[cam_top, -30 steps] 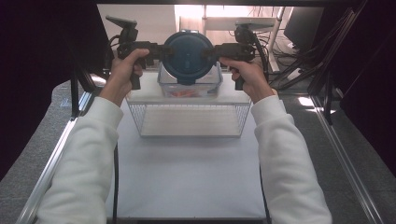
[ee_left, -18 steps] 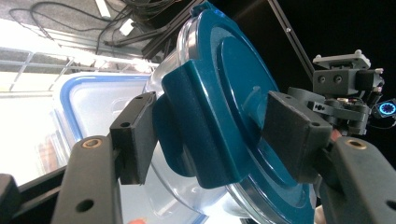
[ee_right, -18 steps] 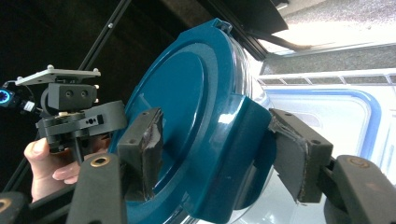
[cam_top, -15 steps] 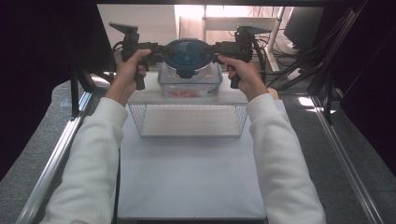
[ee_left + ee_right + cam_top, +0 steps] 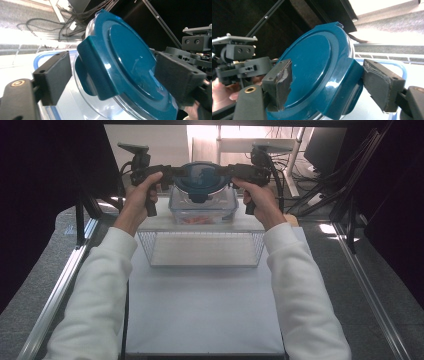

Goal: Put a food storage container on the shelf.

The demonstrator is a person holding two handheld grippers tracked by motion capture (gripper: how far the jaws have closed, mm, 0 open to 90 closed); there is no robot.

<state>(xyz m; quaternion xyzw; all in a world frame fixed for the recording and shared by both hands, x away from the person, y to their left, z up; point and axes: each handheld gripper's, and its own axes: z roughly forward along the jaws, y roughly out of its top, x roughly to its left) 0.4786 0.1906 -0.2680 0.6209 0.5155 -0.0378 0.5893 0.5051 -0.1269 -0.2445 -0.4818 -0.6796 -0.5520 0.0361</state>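
Your L gripper [image 5: 172, 170] at left of the teal-lidded round container [image 5: 202, 176], jaws just been opening, spread w/ a lid clip between, R gripper [image 5: 232, 170] at its right likewise, container above clear box [image 5: 202, 210] at far end, wire basket [image 5: 202, 249] nearer you.

Wire mesh basket [image 5: 202, 249] at centre, on white tabletop [image 5: 200, 315] stretching to 6 o'clock. Aluminium frame rail [image 5: 55, 290] at 8 o'clock, over grey carpet [image 5: 25, 280]. Tangled cables [image 5: 295, 172] and dark monitor [image 5: 330, 145] at 1 o'clock.
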